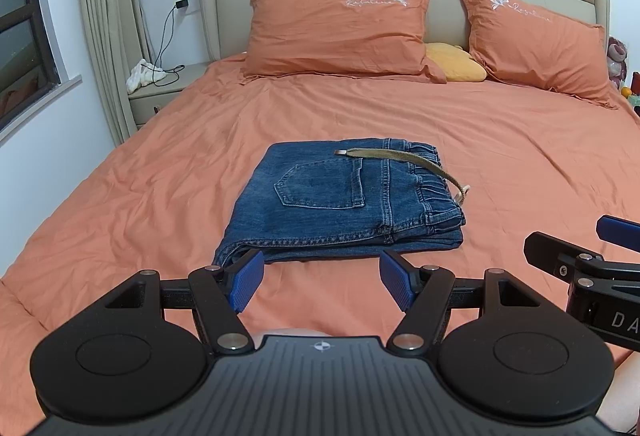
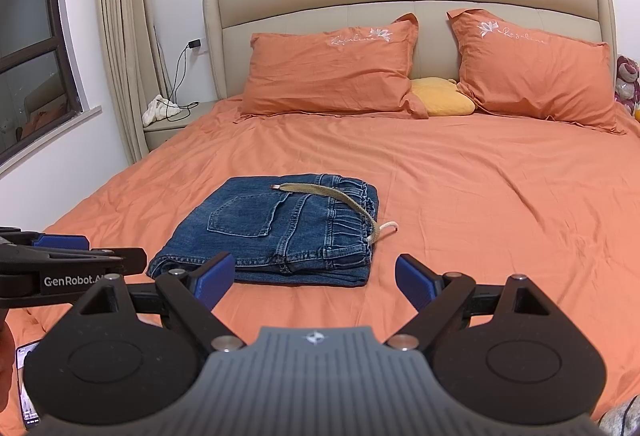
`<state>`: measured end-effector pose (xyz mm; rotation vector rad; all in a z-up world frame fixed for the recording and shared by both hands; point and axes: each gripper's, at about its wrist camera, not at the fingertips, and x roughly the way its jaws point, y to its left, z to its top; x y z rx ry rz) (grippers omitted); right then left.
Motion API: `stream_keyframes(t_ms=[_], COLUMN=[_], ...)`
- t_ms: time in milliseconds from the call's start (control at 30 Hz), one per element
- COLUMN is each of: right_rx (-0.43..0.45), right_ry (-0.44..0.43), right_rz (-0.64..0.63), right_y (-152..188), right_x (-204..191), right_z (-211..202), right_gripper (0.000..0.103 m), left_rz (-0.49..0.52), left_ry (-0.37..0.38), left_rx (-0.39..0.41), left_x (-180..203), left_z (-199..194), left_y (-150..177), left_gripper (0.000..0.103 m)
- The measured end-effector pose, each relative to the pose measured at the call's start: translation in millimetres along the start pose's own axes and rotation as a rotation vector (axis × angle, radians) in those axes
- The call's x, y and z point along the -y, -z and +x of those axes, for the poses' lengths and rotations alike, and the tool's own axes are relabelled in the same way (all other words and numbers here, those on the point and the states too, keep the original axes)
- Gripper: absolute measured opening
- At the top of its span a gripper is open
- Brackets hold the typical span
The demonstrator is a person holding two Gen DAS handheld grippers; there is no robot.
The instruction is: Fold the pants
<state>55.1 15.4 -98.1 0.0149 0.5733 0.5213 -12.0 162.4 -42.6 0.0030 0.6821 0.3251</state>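
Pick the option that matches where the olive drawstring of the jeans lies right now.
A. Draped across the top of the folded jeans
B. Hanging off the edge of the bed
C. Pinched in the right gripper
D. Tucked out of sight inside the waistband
A: the olive drawstring lies across the top of the folded jeans, its metal tip near the back pocket, untouched by either gripper.

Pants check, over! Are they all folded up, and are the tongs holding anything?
Left tongs open, empty. Right tongs open, empty. Pants folded on bed, drawstring lying loose on top. Nothing in the way.
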Motion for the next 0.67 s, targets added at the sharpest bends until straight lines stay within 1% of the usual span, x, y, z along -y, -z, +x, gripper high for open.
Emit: stream_keyframes(t_ms=[267, 667], right_rx=[0.000, 0.000], right_ry=[0.002, 0.005], right_rz=[0.000, -0.001], right_y=[-0.1, -1.1], right_x=[0.4, -2.4], right_z=[0.1, 1.4], right_gripper=[0.084, 0.084], left_rz=[0.005, 0.037], left_ry=[-0.003, 0.009], left_rx=[0.003, 0.036], left_x=[-0.3, -5.8], left_z=[0.8, -1.4], left_y=[-0.8, -0.4], left_gripper=[0.078, 0.078])
